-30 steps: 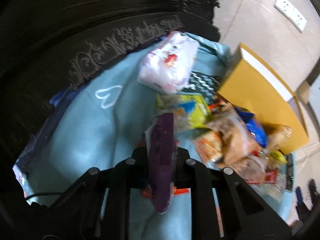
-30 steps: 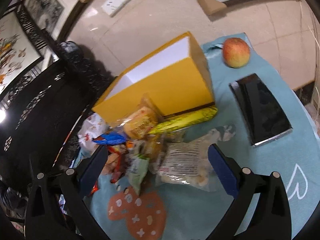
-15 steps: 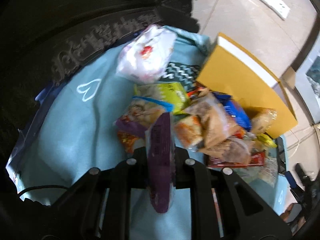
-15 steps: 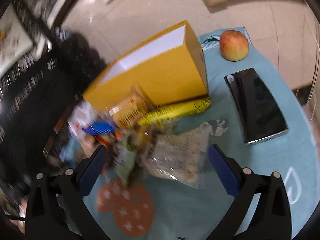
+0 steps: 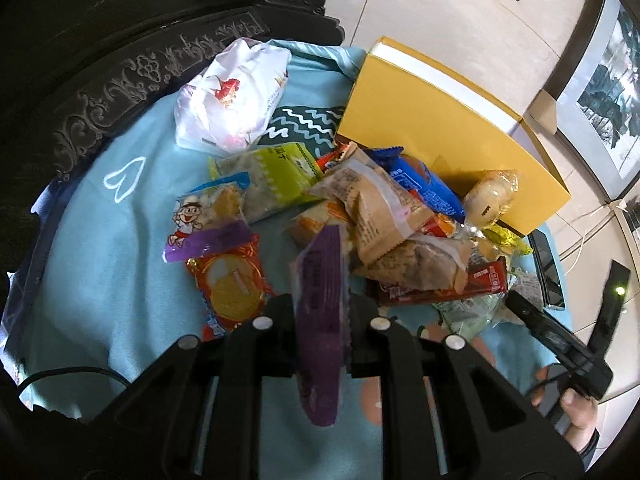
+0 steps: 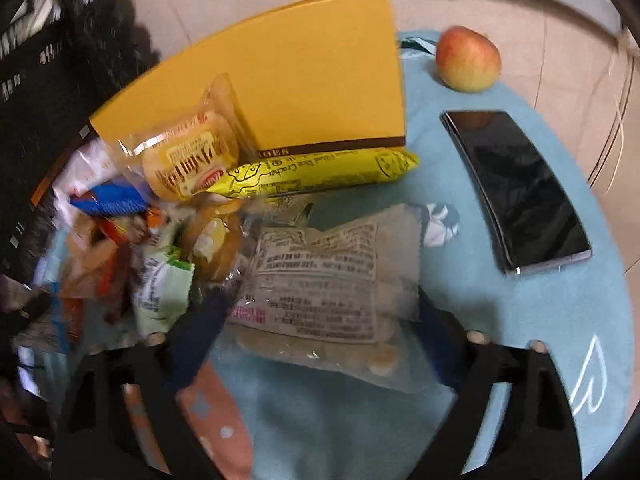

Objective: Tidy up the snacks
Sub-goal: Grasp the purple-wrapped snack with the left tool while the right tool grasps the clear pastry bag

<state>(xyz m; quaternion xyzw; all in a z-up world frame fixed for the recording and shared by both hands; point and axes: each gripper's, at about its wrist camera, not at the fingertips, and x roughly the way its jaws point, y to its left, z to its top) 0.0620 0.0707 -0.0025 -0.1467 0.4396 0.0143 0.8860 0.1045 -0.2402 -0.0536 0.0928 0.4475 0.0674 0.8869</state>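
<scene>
We had the left gripper [image 5: 322,312] clenched on a purple packet [image 5: 320,320], which stood on edge between the two fingers and hung above the blue cloth [image 5: 104,264], near the heap of snacks [image 5: 384,232]. That heap lay on the cloth against the front of a yellow box [image 5: 432,128]: a brown-wrapped bar, a blue wrapper [image 5: 420,184], a green packet [image 5: 276,178] and a red packet with a round biscuit [image 5: 230,284] were among what we could make out. A white plastic bag [image 5: 232,96] sat apart from the pile, near the dark carved edge of the furniture [image 5: 120,80].

Our right gripper [image 6: 316,320] was spread wide, one blue finger on either side of a clear packet [image 6: 324,280] with a printed label, which lay flat on the cloth. We could not tell whether the fingers touched it. Just beyond it a long yellow cracker packet [image 6: 316,170] lay along the foot of the box, and a small wrapped bun [image 6: 188,160] leaned on the box front. To the right, well apart from the pile, lay a black phone [image 6: 516,188], and beyond it an apple [image 6: 468,58] near the cloth's edge.
</scene>
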